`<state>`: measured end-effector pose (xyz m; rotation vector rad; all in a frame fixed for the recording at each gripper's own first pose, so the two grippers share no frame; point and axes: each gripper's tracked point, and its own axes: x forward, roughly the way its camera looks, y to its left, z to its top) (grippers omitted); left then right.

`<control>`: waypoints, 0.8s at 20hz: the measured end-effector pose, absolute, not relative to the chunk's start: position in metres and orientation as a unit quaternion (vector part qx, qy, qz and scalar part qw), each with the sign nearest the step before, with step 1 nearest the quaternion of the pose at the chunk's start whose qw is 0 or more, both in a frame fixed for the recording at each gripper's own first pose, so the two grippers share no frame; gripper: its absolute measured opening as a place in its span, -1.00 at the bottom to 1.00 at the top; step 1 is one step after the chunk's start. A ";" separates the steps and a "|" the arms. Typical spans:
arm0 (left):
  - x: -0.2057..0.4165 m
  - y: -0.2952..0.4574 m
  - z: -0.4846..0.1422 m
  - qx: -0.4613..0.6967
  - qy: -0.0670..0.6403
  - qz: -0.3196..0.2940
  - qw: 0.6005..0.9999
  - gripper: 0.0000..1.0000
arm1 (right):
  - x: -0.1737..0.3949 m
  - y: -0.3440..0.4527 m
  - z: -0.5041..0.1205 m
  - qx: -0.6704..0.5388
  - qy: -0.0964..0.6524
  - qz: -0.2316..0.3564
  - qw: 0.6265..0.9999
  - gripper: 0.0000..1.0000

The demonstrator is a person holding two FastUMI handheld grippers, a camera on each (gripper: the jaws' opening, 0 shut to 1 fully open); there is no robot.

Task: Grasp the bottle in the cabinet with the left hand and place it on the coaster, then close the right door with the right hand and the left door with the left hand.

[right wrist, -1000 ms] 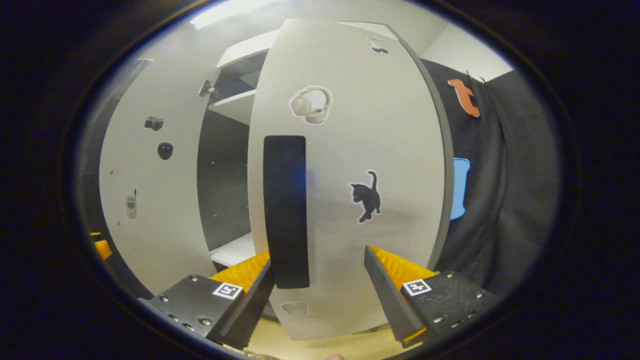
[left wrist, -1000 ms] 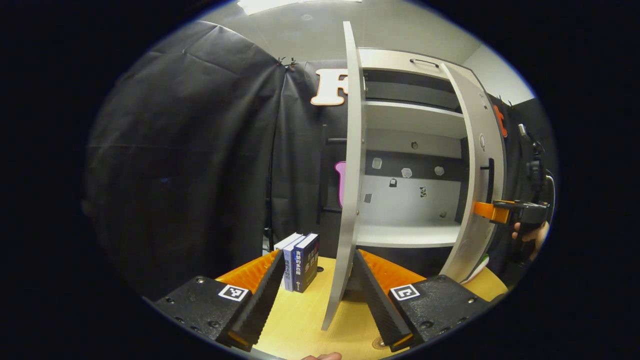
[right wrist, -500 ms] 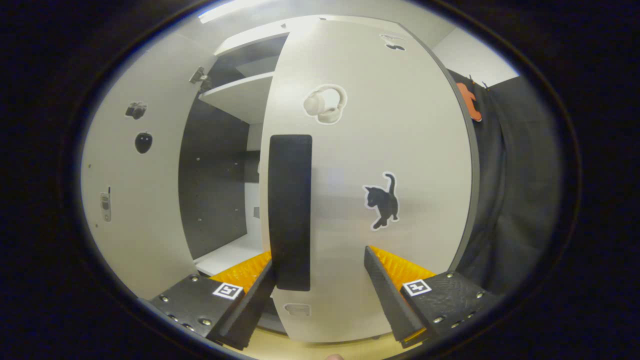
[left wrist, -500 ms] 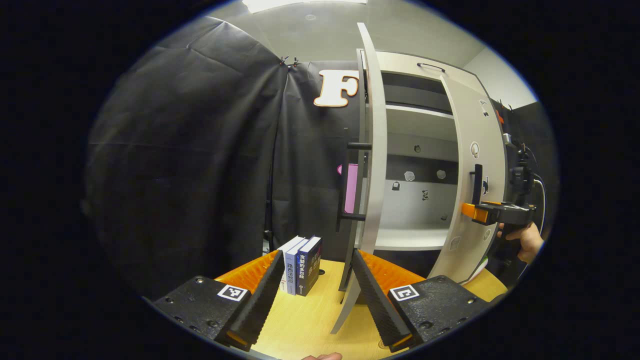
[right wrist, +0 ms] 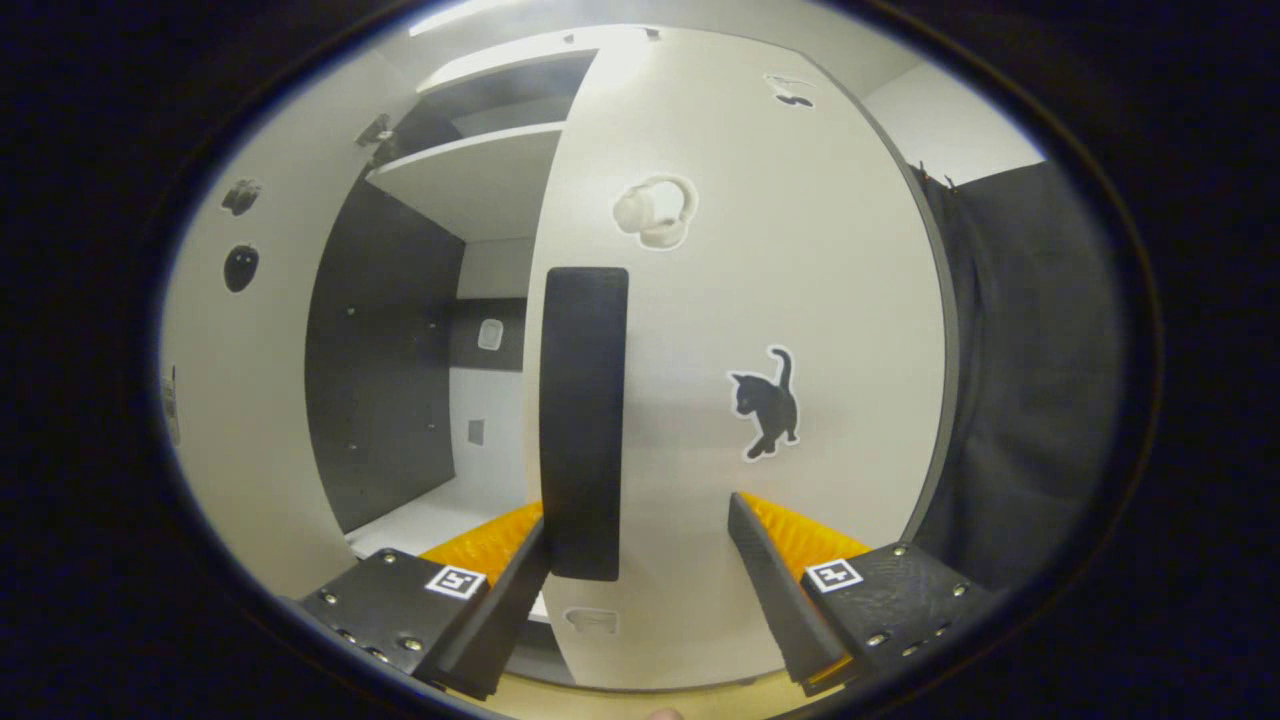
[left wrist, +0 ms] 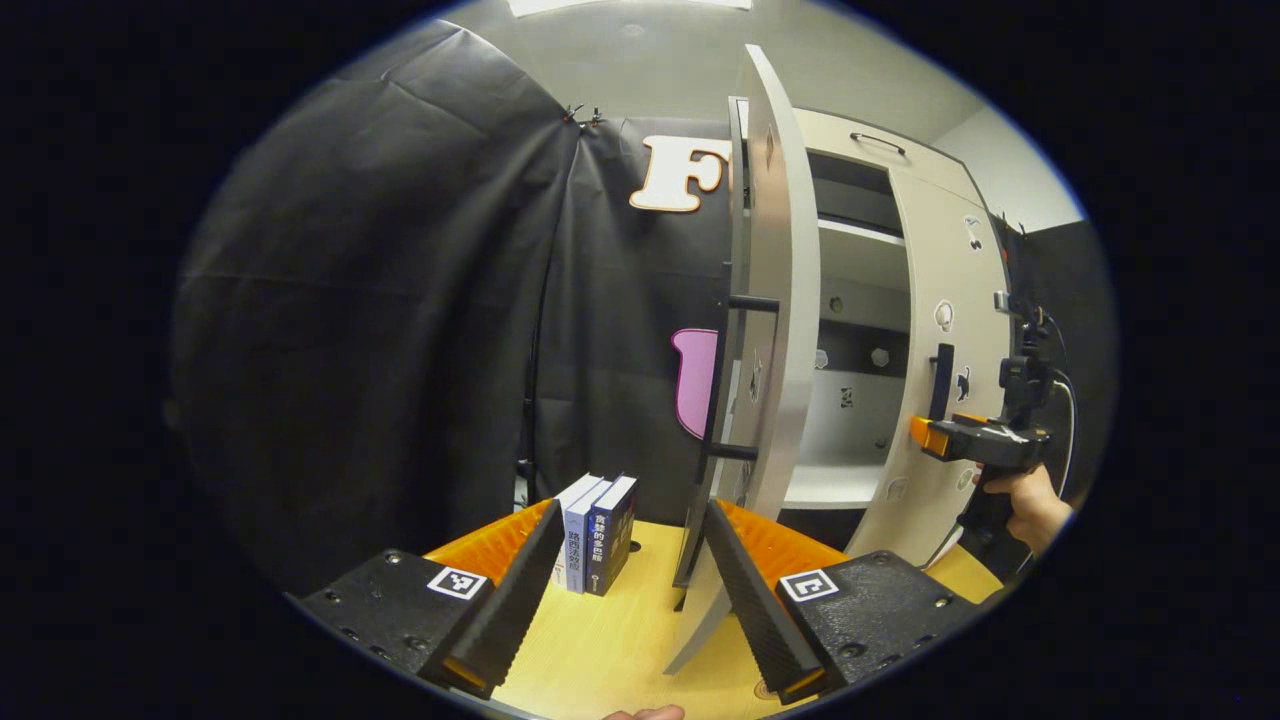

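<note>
In the left gripper view the white left door (left wrist: 775,300) stands ajar, nearly edge-on, its black handle (left wrist: 735,380) facing me. My left gripper (left wrist: 625,585) is open, and the door's lower edge sits just by its right-hand finger. Farther right, a hand (left wrist: 1025,500) holds the right gripper (left wrist: 935,435) against the right door (left wrist: 950,300). In the right gripper view the right door (right wrist: 780,300), with a cat sticker, is close in front. Its black handle (right wrist: 583,420) stands between the fingers of the open right gripper (right wrist: 640,560), next to the left one.
Several books (left wrist: 597,530) stand upright on the wooden table (left wrist: 600,650) left of the cabinet. The cabinet's white shelf (left wrist: 825,485) shows through the gap between the doors. The left door's inner face (right wrist: 230,400) and the dark cabinet interior (right wrist: 390,380) lie left of the right door.
Both doors have swung toward shut. The left door now shows its outer face and handle. The right gripper has followed the right door inward, and the gap between the doors has narrowed.
</note>
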<state>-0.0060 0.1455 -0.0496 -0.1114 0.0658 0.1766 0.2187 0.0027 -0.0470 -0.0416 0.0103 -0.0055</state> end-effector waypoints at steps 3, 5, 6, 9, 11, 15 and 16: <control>0.002 0.146 -0.047 -0.050 0.031 0.075 0.995 0.82 | 0.218 0.003 -0.049 -0.018 0.012 -0.001 1.000 1.00; 0.008 0.146 -0.045 -0.045 0.029 0.069 0.996 0.82 | 0.215 0.007 -0.051 -0.014 0.018 0.007 1.000 0.94; 0.010 0.148 -0.043 -0.045 0.027 0.066 0.996 0.82 | 0.213 0.007 -0.050 -0.013 0.017 0.010 1.000 1.00; 0.017 0.147 -0.033 -0.050 0.017 0.055 0.997 0.82 | 0.201 0.008 -0.049 -0.014 0.016 0.016 1.000 1.00; 0.022 0.149 -0.026 -0.051 0.009 0.050 0.997 0.82 | 0.193 0.008 -0.051 -0.016 0.019 0.020 0.999 1.00; 0.030 0.145 -0.024 -0.040 0.008 0.033 0.999 0.72 | 0.170 0.007 -0.061 -0.017 0.032 0.034 0.999 0.94; 0.032 0.145 -0.023 -0.035 0.006 0.029 0.999 0.81 | 0.163 0.006 -0.065 -0.019 0.036 0.038 0.998 0.94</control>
